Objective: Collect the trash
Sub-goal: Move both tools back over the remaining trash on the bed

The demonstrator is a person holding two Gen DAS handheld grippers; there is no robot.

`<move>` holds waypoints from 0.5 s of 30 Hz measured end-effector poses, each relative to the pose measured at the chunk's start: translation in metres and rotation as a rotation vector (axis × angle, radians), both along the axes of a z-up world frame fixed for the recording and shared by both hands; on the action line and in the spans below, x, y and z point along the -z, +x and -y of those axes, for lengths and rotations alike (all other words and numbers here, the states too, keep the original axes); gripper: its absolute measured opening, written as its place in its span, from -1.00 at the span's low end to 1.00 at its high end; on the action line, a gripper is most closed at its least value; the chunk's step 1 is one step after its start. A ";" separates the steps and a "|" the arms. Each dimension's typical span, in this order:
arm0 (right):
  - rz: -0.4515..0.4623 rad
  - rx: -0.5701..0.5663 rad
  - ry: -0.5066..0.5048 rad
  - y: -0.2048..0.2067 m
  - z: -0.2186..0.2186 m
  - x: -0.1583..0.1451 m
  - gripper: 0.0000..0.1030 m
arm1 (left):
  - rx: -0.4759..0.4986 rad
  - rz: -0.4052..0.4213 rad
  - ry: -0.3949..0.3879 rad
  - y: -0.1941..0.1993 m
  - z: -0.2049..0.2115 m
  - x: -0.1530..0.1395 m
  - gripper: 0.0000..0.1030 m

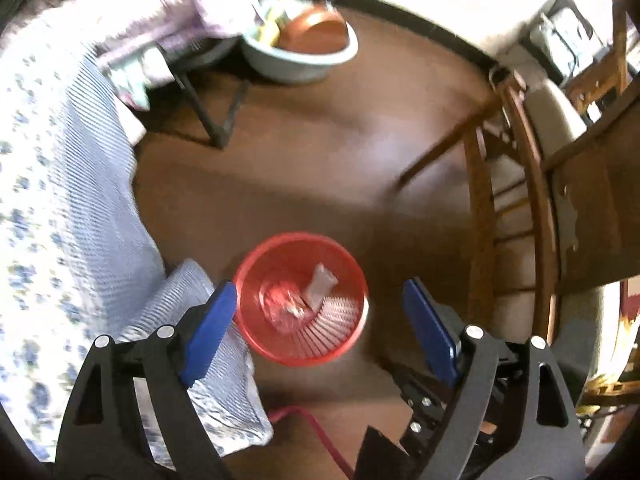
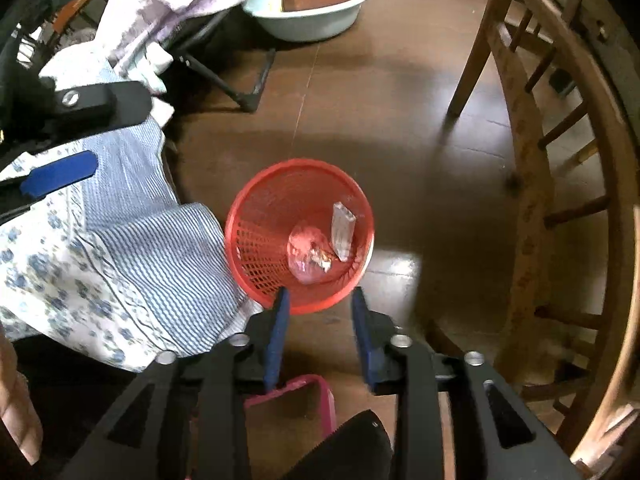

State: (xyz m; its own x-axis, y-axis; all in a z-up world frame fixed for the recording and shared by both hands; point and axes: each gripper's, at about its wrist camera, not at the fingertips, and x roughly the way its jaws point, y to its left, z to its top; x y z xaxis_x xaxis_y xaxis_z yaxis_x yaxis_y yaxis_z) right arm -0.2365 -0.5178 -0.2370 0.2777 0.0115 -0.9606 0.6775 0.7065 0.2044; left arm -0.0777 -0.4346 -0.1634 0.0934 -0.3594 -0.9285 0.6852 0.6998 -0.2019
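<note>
A red mesh waste basket (image 1: 256,332) stands on the brown floor and also shows in the right wrist view (image 2: 256,248). Inside it lie a crumpled clear wrapper (image 2: 308,254) and a flat silvery packet (image 2: 343,229); both show in the left wrist view, the wrapper (image 1: 286,302) and the packet (image 1: 320,284). My left gripper (image 1: 320,304) is open and empty above the basket. My right gripper (image 2: 320,300) is open and empty, just short of the basket's near rim. The left gripper's blue finger (image 2: 60,174) shows at the left of the right wrist view.
A bed with blue striped and flowered sheets (image 2: 120,248) borders the basket on the left. A wooden chair (image 2: 560,200) stands at the right. A pale basin (image 2: 312,12) holding a brown bowl sits at the far side beside a folding frame's legs (image 2: 240,92). A pink-edged object (image 2: 296,400) lies below my right gripper.
</note>
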 end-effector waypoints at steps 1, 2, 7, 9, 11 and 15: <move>0.032 0.006 -0.006 0.001 -0.001 -0.011 -0.02 | -0.008 0.007 -0.009 0.002 -0.004 -0.005 0.60; 0.055 0.006 -0.014 0.002 -0.003 -0.020 0.02 | -0.019 0.012 -0.022 0.003 -0.009 -0.011 0.60; 0.160 -0.047 -0.099 0.021 -0.024 -0.074 0.34 | -0.077 0.023 -0.132 0.014 -0.058 -0.069 0.60; 0.202 -0.101 -0.122 0.038 -0.041 -0.096 0.34 | -0.089 0.075 -0.186 0.025 -0.086 -0.105 0.64; 0.256 -0.178 -0.126 0.064 -0.065 -0.117 0.35 | -0.113 0.165 -0.186 0.036 -0.111 -0.130 0.75; 0.331 -0.326 -0.135 0.116 -0.116 -0.149 0.48 | -0.262 0.344 -0.177 0.079 -0.197 -0.177 0.86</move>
State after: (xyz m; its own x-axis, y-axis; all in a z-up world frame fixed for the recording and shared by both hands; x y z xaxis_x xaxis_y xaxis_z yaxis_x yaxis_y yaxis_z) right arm -0.1202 -0.4019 -0.0883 0.5715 0.0308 -0.8200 0.3299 0.9064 0.2639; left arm 0.0013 -0.2373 0.0135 0.4937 -0.4330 -0.7542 0.5382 0.8333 -0.1261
